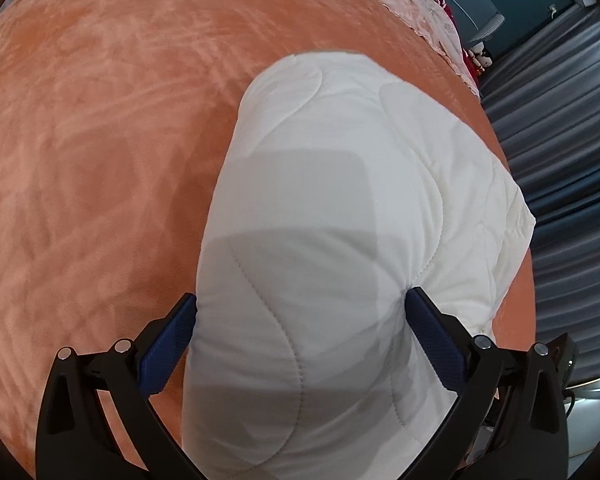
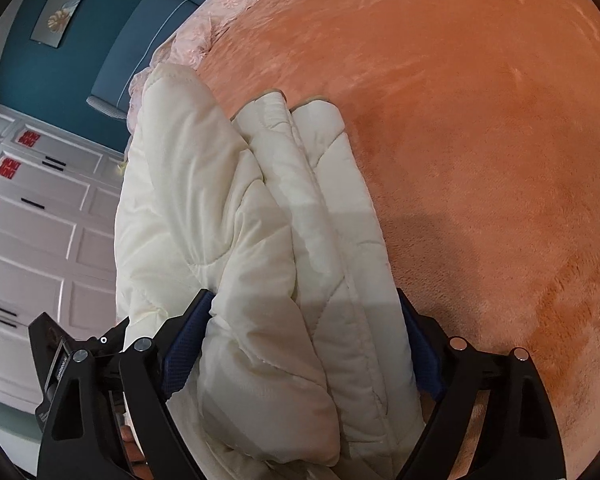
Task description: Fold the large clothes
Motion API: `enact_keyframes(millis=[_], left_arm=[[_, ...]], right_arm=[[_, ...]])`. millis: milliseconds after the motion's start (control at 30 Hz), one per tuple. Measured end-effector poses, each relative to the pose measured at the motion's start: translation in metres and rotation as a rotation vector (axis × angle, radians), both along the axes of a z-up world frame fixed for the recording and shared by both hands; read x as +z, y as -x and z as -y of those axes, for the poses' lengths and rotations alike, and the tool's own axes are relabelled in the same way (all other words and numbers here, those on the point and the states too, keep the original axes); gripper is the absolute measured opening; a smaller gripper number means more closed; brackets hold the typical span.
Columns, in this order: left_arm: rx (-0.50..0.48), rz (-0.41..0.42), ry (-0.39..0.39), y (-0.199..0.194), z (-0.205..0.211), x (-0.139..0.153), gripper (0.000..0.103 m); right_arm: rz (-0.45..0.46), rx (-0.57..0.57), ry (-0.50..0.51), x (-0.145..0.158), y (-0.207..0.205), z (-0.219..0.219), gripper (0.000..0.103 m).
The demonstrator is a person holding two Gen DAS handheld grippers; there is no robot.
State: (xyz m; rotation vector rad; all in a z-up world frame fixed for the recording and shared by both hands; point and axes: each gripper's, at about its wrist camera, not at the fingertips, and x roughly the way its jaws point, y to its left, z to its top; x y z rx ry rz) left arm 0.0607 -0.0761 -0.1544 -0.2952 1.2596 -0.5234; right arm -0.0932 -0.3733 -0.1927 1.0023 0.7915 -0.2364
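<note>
Left claw (image 1: 300, 312) and right claw (image 2: 304, 312) each clamp thick end of our quilt (image 1: 340, 200) on bed (image 1: 100, 160). Quilt soft, bulky, springy; we grip folded edges.

Your left gripper (image 1: 302, 312) is pointing steeply downward, jaws standing at their widest, the blue pads (image 1: 168, 348) flanking a thick fold of white quilt (image 1: 340, 200) and touching its sides. Your right gripper (image 2: 306, 312) is also angling downward, jaws spread wide around bunched folds of the same quilt, pads (image 2: 186, 344) lying against the fabric on both sides.
</note>
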Motion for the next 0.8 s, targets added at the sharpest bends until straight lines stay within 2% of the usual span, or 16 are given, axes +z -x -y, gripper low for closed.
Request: enact_keyframes(millis=[67, 167, 300, 367, 567, 800], left_arm=[[0.001, -0.016, 0.014, -0.002, 0.0, -0.004, 0.098], [-0.012, -0.014, 0.0, -0.001, 0.002, 0.0, 0.096], [-0.032, 0.036, -0.034, 0.009, 0.007, 0.022, 0.077], [-0.046, 0.065, -0.05, 0.015, 0.007, 0.035, 0.069], [-0.071, 0.142, -0.047, 0.03, -0.001, 0.075, 0.06], [-0.081, 0.237, -0.001, 0.046, -0.015, 0.119, 0.06]], right_arm=[[-0.005, 0.003, 0.018, 0.004, -0.007, -0.003, 0.076], [-0.01, 0.026, 0.062, 0.016, -0.013, -0.006, 0.061], [-0.033, 0.062, 0.154, 0.038, -0.014, -0.018, 0.041], [-0.035, 0.07, 0.195, 0.05, -0.013, -0.024, 0.038], [0.017, 0.07, 0.254, 0.083, 0.004, -0.042, 0.029], [0.069, 0.089, 0.348, 0.123, 0.02, -0.066, 0.028]])
